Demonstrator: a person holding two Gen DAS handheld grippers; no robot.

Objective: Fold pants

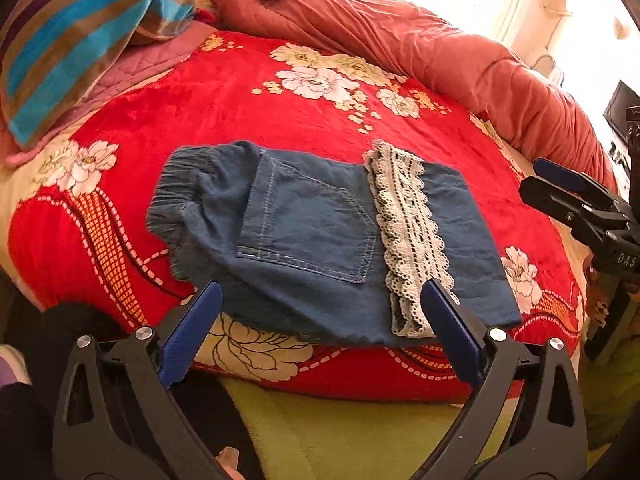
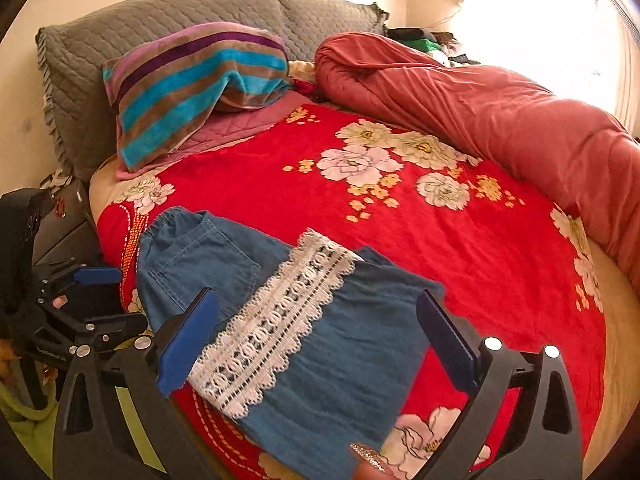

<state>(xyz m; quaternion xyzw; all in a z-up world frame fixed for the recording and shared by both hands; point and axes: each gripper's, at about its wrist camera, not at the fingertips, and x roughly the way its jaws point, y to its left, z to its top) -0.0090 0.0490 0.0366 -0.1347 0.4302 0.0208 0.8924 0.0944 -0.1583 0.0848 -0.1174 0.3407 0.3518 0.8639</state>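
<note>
The blue denim pants lie folded on the red flowered blanket, elastic waistband to the left and a white lace band across them. My left gripper is open and empty, held just in front of the pants' near edge. In the right wrist view the pants and lace band lie close ahead. My right gripper is open and empty above the pants' near part. It also shows at the right edge of the left wrist view.
A striped towel-covered pillow lies at the head of the bed against a grey quilted headboard. A rolled salmon duvet runs along the far side. A green sheet hangs below the blanket's near edge.
</note>
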